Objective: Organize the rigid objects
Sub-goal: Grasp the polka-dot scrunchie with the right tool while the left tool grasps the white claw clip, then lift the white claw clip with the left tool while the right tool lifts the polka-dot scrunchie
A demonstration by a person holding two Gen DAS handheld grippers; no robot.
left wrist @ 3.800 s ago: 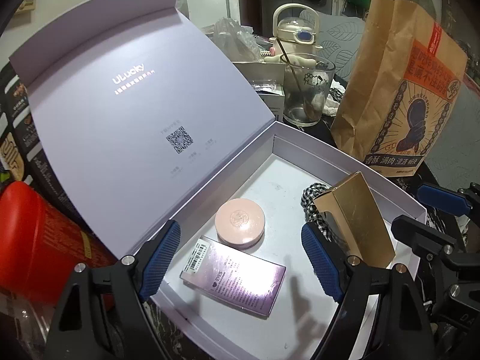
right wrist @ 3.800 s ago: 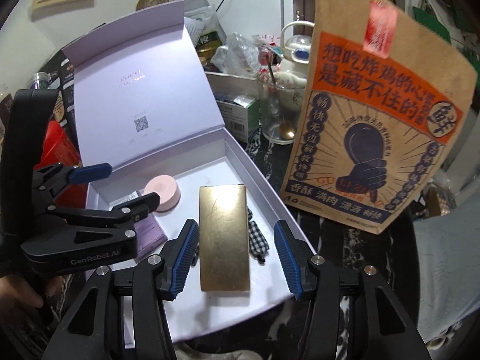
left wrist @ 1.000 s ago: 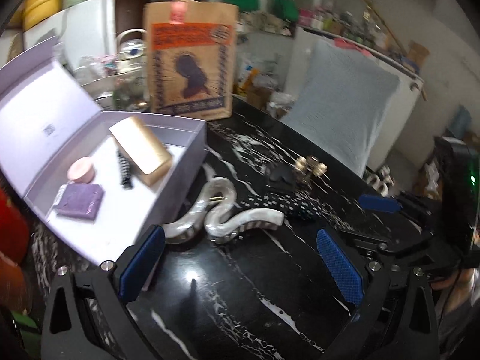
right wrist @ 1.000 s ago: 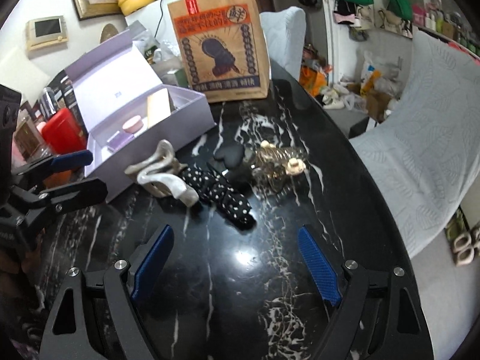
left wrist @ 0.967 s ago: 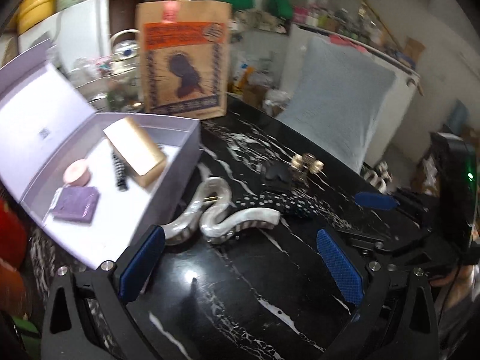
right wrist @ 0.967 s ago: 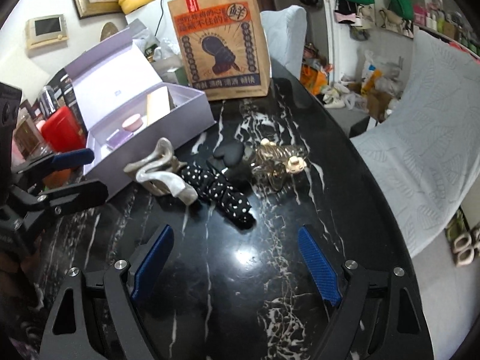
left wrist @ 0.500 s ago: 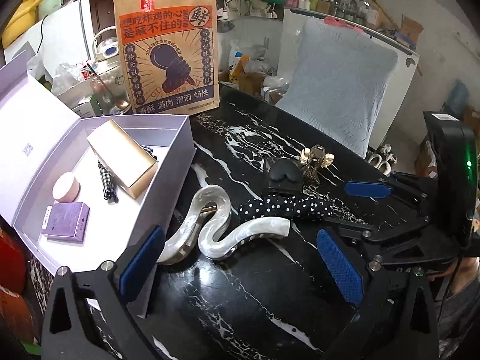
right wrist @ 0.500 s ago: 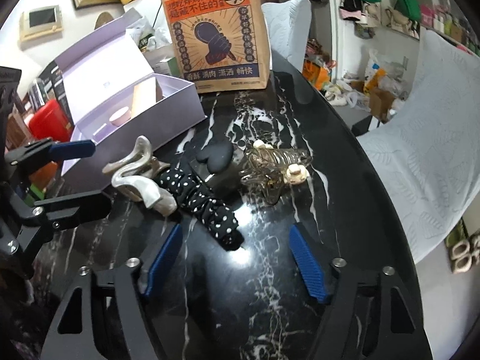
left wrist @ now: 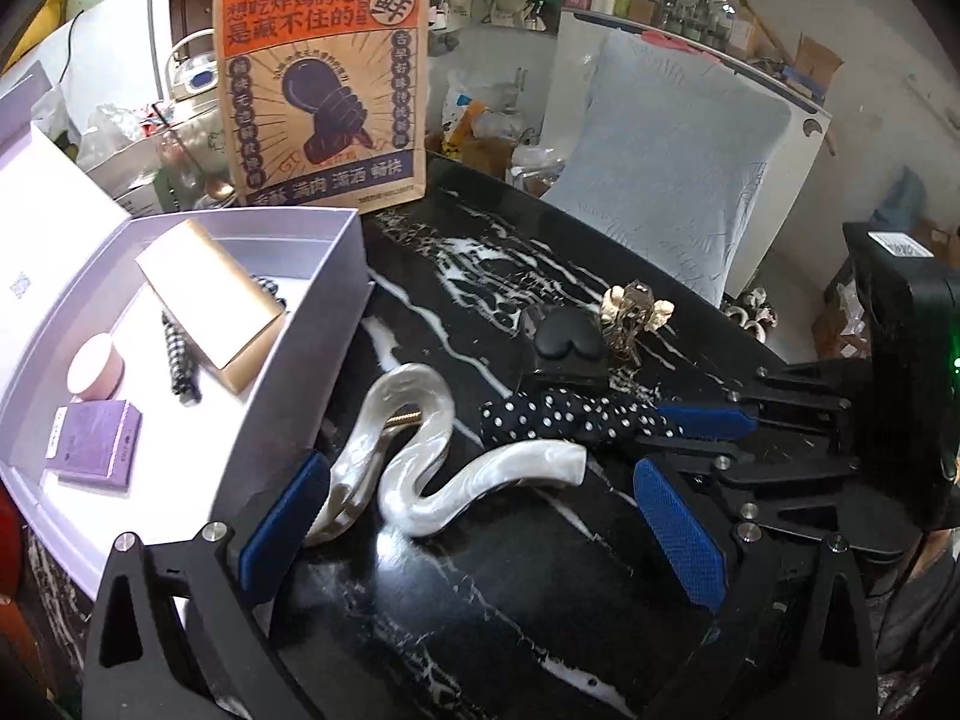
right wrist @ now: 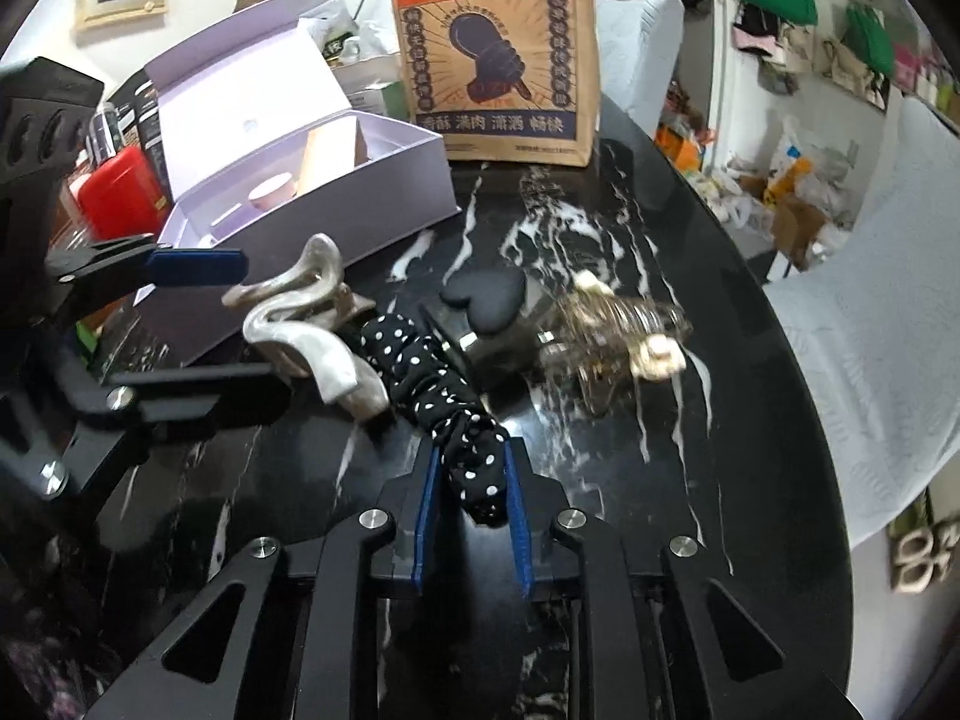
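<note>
A black polka-dot hair clip (right wrist: 444, 378) lies on the black marble table, and my right gripper (right wrist: 471, 480) is shut on its near end; it also shows in the left wrist view (left wrist: 570, 417). My left gripper (left wrist: 480, 516) is open, its fingers on either side of a wavy pearl-white hair clip (left wrist: 432, 468), also seen in the right wrist view (right wrist: 312, 324). A black heart-shaped clip (right wrist: 483, 297) and a gold claw clip (right wrist: 612, 330) lie beyond. The open lilac box (left wrist: 336, 222) holds a gold box (left wrist: 207, 300), a pink compact (left wrist: 93, 363) and a purple card (left wrist: 93, 447).
A brown paper bag (left wrist: 324, 78) stands behind the box. A red canister (right wrist: 117, 192) sits left of the box. A grey cushioned seat (left wrist: 672, 150) stands beyond the table's far edge.
Both grippers moved forward to the clips. The right gripper closed on the polka-dot clip's end. The left gripper came down around the white clip and stayed open.
</note>
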